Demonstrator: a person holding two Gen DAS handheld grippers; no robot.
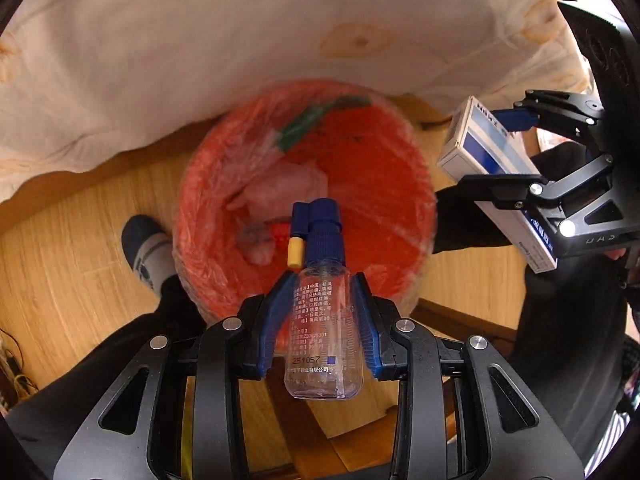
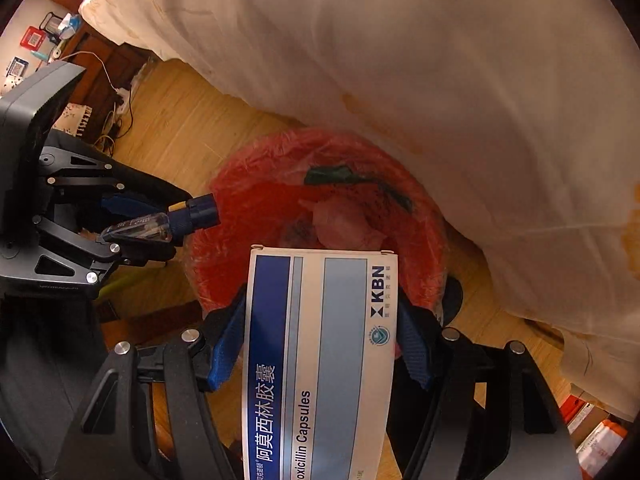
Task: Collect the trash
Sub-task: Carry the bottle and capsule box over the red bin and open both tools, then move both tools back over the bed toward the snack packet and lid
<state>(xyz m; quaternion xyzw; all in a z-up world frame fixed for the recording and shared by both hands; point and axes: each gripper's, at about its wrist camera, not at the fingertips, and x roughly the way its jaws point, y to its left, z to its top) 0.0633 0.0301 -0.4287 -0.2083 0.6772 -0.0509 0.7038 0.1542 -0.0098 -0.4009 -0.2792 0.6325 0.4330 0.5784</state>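
Wooden floor [image 1: 80, 216] runs under a bed draped in a pale quilt [image 1: 240, 40], and a red bin [image 1: 384, 184] lined with a clear plastic bag stands on that floor at the bed's edge, partly beneath the hanging cloth. Inside the bin lie crumpled tissues [image 1: 280, 192] and a green scrap near the far rim. Directly above the bin's near rim, the left gripper [image 1: 322, 320] has its jaws closed on a clear spray bottle [image 1: 320, 340] with a blue nozzle and a small yellow cap, nozzle pointing over the opening. To the right of the bin, the right gripper [image 2: 320, 344] has its jaws clamped on a blue-and-white medicine box [image 2: 320, 360], whose front end reaches over the bin's rim. A socked foot [image 1: 146, 248] rests on the floor just left of the bin. Both pieces of trash seem gathered and carried to the drop point, so the step in hand is the release. Next, each pair of jaws likely needs to open while its item sits fully over the opening, the box perhaps brought further inward first.
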